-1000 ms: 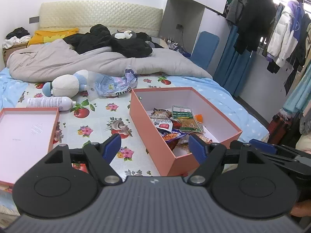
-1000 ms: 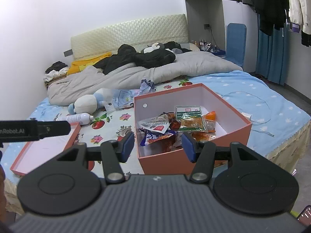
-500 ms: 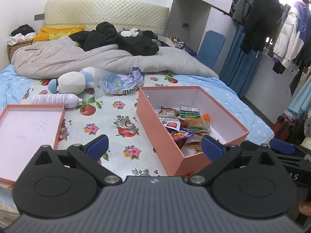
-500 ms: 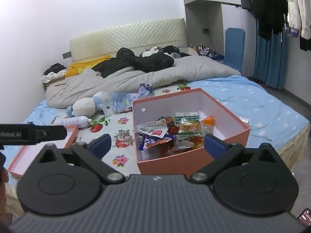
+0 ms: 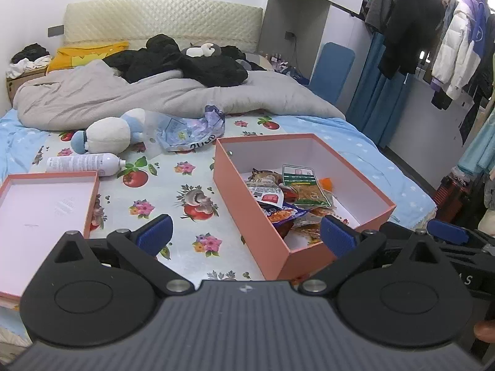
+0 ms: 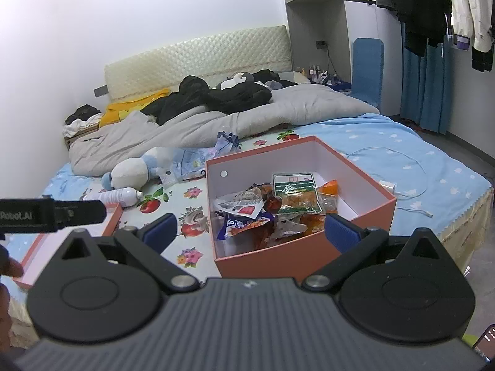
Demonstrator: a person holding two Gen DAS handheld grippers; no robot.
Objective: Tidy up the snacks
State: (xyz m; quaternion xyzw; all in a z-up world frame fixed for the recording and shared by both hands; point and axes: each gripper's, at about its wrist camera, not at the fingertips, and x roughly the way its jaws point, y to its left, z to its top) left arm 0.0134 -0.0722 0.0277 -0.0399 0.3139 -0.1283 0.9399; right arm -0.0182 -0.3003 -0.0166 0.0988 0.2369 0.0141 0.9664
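An open salmon-pink box (image 5: 247, 216) (image 6: 278, 259) stands on the bed, holding a heap of snack packets (image 5: 294, 198) (image 6: 272, 213). Its flat pink lid (image 5: 40, 216) (image 6: 34, 247) lies open side up to the left. My left gripper (image 5: 246, 236) is open and empty, held back from the box's near corner. My right gripper (image 6: 250, 230) is open and empty, held just in front of the box's near wall. Nothing is between either pair of blue fingertips.
A white spray bottle (image 5: 83, 163), a plush toy (image 5: 108, 133) and a crumpled plastic bag (image 5: 191, 130) lie behind the box. A grey duvet (image 5: 123, 99) with black clothes covers the far bed. A white charging cable (image 6: 399, 182) lies right of the box. Clothes hang on the right.
Both grippers have opened wider, from a narrow gap to a broad one. Both have drawn back slightly from the box.
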